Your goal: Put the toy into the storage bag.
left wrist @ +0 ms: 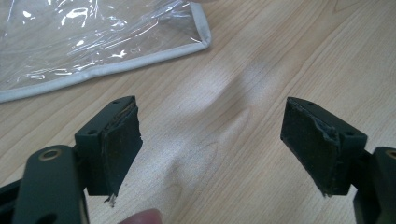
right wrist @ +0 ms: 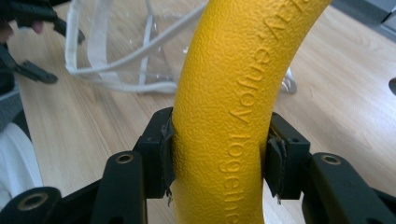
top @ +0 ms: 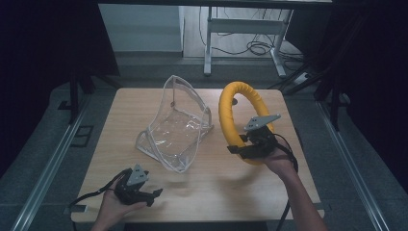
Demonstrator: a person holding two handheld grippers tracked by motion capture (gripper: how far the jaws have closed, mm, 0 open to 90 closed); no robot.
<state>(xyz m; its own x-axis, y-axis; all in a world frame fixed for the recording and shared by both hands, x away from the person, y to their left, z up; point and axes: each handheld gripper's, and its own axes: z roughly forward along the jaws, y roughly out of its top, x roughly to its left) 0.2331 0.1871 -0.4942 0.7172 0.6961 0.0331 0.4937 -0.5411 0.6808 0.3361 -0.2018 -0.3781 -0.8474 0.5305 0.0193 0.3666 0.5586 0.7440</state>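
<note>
A yellow foam ring (top: 230, 114) stands tilted upright above the right half of the wooden table (top: 120, 144). My right gripper (top: 240, 147) is shut on its lower rim; in the right gripper view both pads press the yellow ring (right wrist: 224, 130), which carries raised lettering. A clear plastic bag with grey-white edging (top: 175, 124) sits open at the table's middle. My left gripper (top: 153, 196) rests low near the front left edge, open, with nothing between its jaws. In the left gripper view the open left gripper (left wrist: 210, 144) looks over bare wood, the bag's corner (left wrist: 93, 42) just beyond.
A white desk frame (top: 240, 33) and loose cables (top: 260, 48) stand on the floor beyond the table's far edge. Metal rails (top: 53, 159) run along the floor on both sides. Bare wood lies between the bag and the front edge.
</note>
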